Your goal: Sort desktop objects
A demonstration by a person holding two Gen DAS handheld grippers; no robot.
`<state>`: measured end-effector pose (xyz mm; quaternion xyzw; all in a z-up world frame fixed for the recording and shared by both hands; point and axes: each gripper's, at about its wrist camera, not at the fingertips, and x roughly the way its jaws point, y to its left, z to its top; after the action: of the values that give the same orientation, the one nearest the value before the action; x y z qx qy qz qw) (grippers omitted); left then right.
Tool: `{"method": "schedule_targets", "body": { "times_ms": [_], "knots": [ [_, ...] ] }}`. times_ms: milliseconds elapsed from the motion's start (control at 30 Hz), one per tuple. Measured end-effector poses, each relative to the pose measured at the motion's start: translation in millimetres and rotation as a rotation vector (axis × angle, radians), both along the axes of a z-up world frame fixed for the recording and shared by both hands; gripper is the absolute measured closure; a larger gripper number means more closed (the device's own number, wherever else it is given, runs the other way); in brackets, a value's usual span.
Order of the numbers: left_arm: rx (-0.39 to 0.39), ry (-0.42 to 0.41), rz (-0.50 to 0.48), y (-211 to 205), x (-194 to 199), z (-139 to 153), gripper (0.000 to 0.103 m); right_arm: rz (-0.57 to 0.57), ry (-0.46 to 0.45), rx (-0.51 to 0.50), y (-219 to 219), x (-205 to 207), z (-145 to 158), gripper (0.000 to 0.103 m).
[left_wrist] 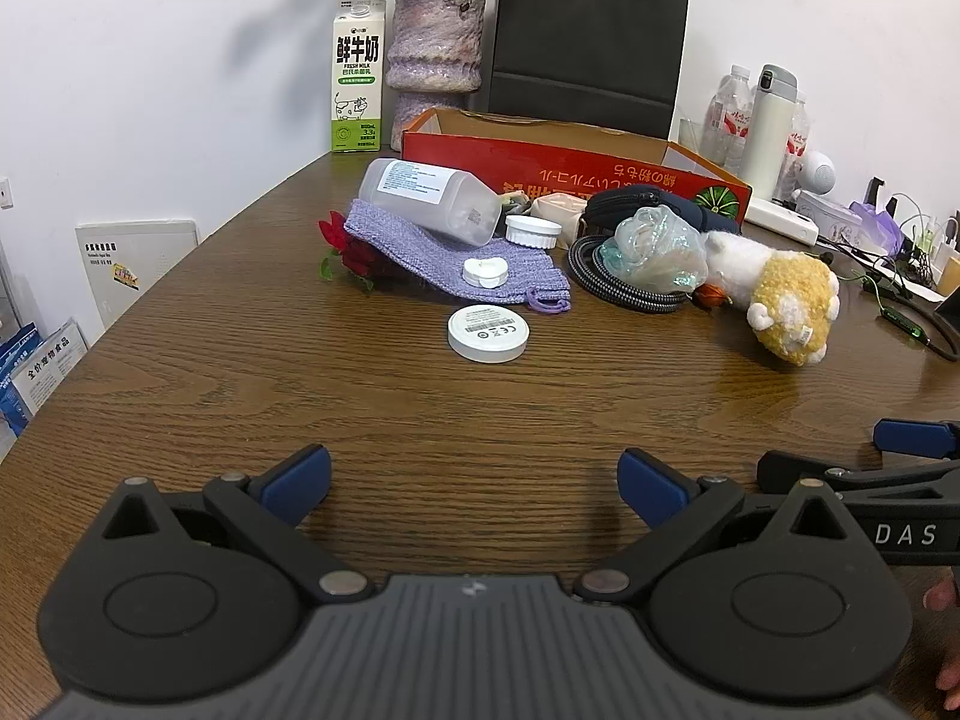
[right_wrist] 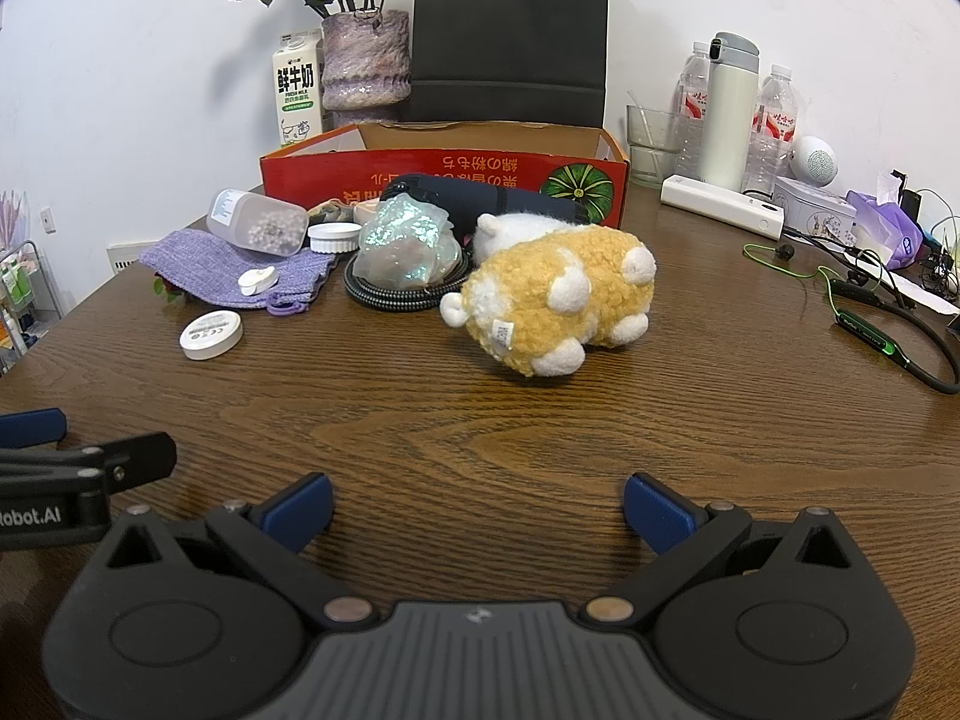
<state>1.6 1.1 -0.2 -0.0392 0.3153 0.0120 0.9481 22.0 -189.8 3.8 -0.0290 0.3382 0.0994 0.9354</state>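
Both jaws apart and empty near the table's front edge; plush hamster (right_wrist: 555, 300) dead ahead of right gripper (right_wrist: 477, 510), long axis crosswise, nearer than left gripper (left_wrist: 474, 483).

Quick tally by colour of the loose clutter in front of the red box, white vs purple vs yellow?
White: 3, round puck, ridged lid, small dispenser
Purple: 1, knit pouch
Yellow: 1, plush toy
Total: 5

Yellow plush toy (right_wrist: 558, 306) on wooden table (right_wrist: 480, 420), wide-spread right tongs (right_wrist: 477, 510) nearby.
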Motion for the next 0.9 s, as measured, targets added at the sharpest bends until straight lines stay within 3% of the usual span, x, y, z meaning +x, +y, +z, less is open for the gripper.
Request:
{"method": "schedule_targets", "body": {
  "times_ms": [900],
  "knots": [
    [0.013,0.005,0.002,0.2,-0.4,-0.9,0.0,0.001,0.0,0.003,-1.0,0.1,0.1,0.0]
  ]
}}
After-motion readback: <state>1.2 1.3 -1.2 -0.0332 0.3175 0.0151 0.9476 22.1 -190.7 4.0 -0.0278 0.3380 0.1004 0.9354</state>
